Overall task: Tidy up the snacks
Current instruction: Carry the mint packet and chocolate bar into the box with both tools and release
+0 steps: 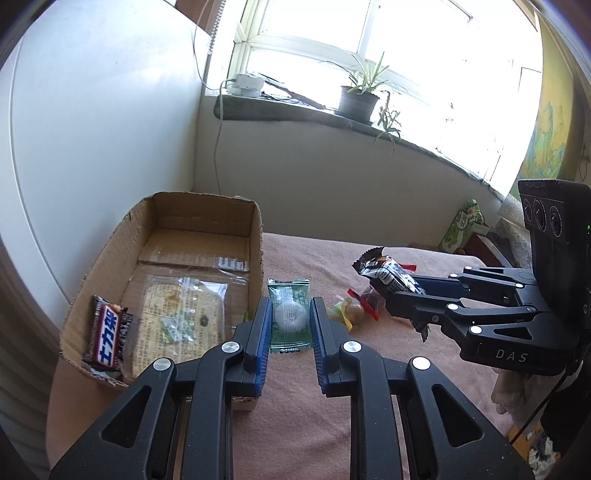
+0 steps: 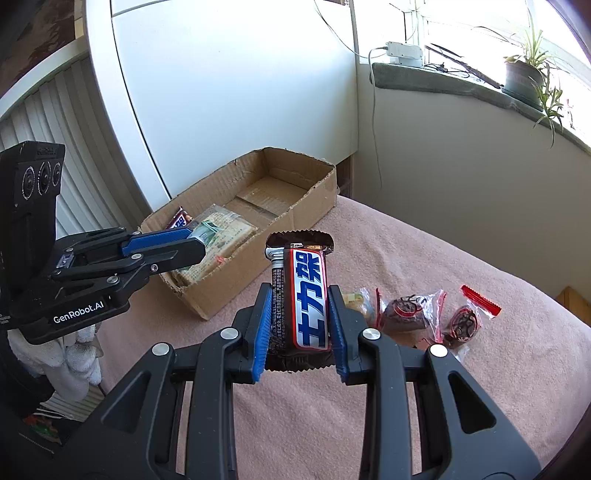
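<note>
While held, bar [image 2: 300, 299] between fingers [image 2: 261, 332]

A lived-in home room: a sunlit window [image 1: 369, 33] fills the upper middle of the frame, potted plants [image 1: 360, 92] stand on its stone sill [image 1: 295, 110], and a pink towel-like cloth [image 1: 369, 369] covers the surface in the lower half.

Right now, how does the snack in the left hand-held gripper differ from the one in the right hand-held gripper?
The left hand-held gripper holds a small green packet, see-through, with a round white piece inside; the right hand-held gripper holds a chocolate bar in a dark opaque wrapper with a white-and-blue label. The green packet is squarish; the chocolate bar is long and narrow. Both are clamped between blue pads, off the pink cloth, near the cardboard box.
</note>
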{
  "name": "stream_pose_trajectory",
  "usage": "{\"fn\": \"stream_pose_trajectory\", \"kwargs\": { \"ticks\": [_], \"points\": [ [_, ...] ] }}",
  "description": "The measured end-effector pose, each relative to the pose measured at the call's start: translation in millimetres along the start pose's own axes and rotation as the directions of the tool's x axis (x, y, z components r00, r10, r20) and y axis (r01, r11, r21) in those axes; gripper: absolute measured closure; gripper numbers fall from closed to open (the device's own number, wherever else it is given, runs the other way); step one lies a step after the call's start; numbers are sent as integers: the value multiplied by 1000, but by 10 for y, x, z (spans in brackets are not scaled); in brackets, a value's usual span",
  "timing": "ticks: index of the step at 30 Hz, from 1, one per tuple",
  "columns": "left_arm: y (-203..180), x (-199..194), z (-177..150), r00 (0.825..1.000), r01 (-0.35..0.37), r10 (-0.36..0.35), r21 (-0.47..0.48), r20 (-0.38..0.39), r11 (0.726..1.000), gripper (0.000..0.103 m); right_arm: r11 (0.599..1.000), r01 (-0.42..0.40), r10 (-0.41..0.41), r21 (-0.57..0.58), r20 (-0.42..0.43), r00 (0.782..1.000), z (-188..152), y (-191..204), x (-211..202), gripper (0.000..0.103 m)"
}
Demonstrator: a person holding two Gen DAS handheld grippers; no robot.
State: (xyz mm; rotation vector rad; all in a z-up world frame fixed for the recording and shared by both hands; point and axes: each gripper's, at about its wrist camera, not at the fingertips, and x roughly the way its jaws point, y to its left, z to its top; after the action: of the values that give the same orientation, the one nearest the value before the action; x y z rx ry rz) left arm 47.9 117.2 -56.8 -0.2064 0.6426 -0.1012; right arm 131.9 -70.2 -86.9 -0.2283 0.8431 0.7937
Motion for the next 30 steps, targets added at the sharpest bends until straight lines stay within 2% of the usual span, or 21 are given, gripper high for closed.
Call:
{"fn": "stream_pose_trajectory", "kwargs": {
  "ticks": [13, 30],
  "points": [
    [384, -1, 163, 998, -52, 53, -38, 35, 998, 84, 1000, -22, 22, -12, 12, 1000, 352, 258, 334, 73],
    [795, 350, 351, 993, -120, 121, -73, 4, 990, 84, 999, -27, 26, -27, -27, 999, 685, 284, 974, 73]
  ]
}}
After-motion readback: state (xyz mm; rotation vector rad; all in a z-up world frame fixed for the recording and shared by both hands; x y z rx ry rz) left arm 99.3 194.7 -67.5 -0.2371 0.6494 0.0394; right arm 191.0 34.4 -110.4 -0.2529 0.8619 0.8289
